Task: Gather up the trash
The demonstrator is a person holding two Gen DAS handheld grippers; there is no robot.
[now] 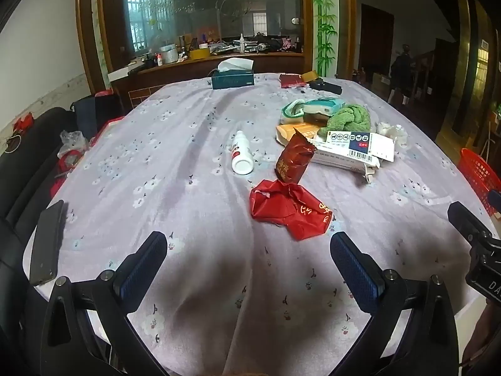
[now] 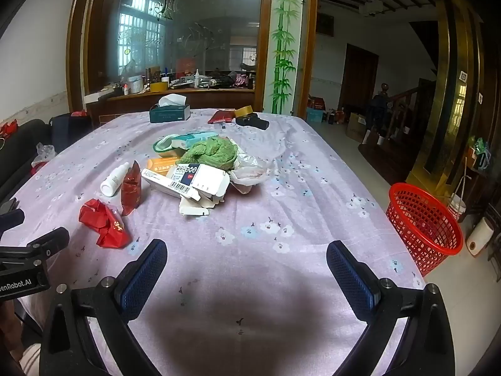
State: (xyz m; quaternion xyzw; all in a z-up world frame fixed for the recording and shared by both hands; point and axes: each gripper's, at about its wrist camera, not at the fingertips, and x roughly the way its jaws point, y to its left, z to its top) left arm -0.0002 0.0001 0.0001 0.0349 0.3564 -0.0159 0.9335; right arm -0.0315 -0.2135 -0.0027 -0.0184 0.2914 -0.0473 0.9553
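A crumpled red wrapper [image 1: 289, 208] lies on the table just beyond my open, empty left gripper [image 1: 249, 258]; it also shows in the right wrist view [image 2: 105, 223]. A dark red snack bag [image 1: 294, 159] stands behind it, next to a white bottle [image 1: 241, 153] on its side. A flattened white box [image 1: 353, 150], an orange box and crumpled clear plastic [image 2: 250, 170] lie in a pile further back. My right gripper [image 2: 247, 261] is open and empty over bare cloth. A red mesh bin [image 2: 422, 222] stands on the floor at the table's right.
A green towel [image 2: 213, 153] and a teal pack sit in the pile. A tissue box [image 1: 232, 76], tape roll [image 2: 244, 111] and black items lie at the far edge. A phone [image 1: 47, 244] lies at the table's left edge. The table [image 2: 313, 188] has a lilac floral cloth.
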